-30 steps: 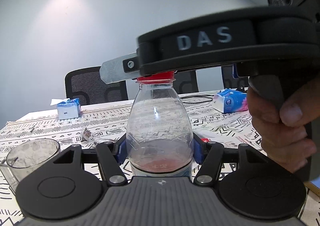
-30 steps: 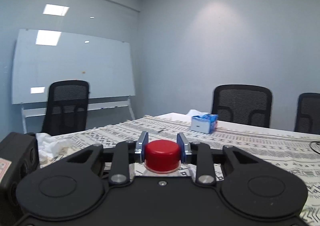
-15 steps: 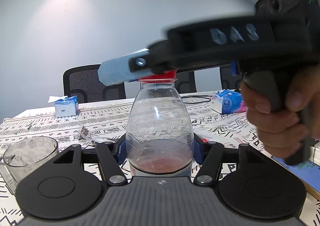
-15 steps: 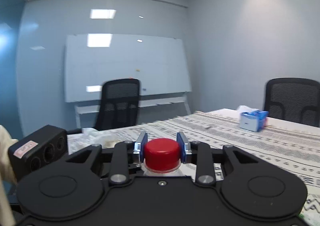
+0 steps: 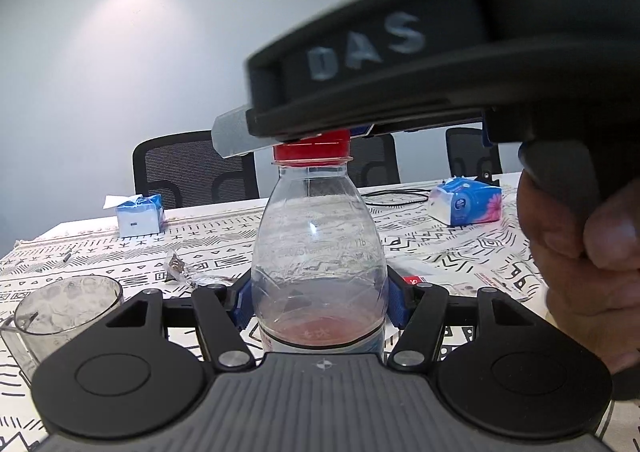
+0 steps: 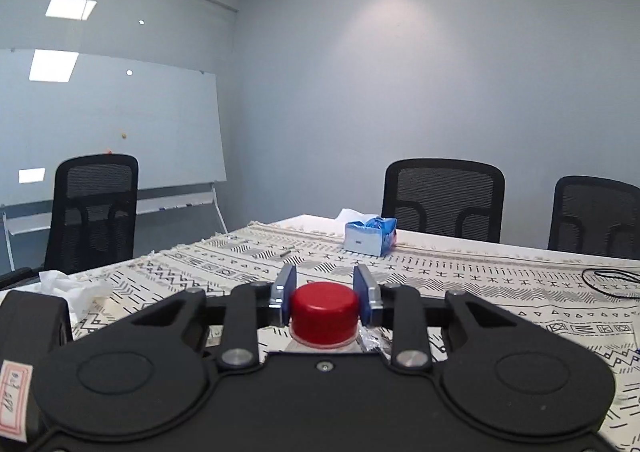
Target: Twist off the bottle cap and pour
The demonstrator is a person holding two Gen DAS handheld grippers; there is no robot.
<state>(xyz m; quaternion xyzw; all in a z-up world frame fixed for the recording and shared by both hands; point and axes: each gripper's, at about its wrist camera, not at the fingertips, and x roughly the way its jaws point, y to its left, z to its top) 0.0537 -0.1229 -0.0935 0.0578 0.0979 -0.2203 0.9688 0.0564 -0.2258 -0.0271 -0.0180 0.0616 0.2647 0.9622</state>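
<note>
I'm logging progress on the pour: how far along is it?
Done: the left gripper clamps the bottle upright on the table. In hand: the right gripper is shut on the red cap, which sits on the neck. Left: removing the cap and pouring the reddish liquid into the clear cup.

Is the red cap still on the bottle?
On: the red cap sits on the bottle neck, right tool pads around it.

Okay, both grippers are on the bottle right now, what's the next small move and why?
Probably keep twisting the red cap with the right gripper, then lift. The cap sits on the neck, the jaws closed on its sides, while the left gripper clamps the bottle upright. The clear cup waits beside it, and a little reddish liquid remains to pour.
</note>
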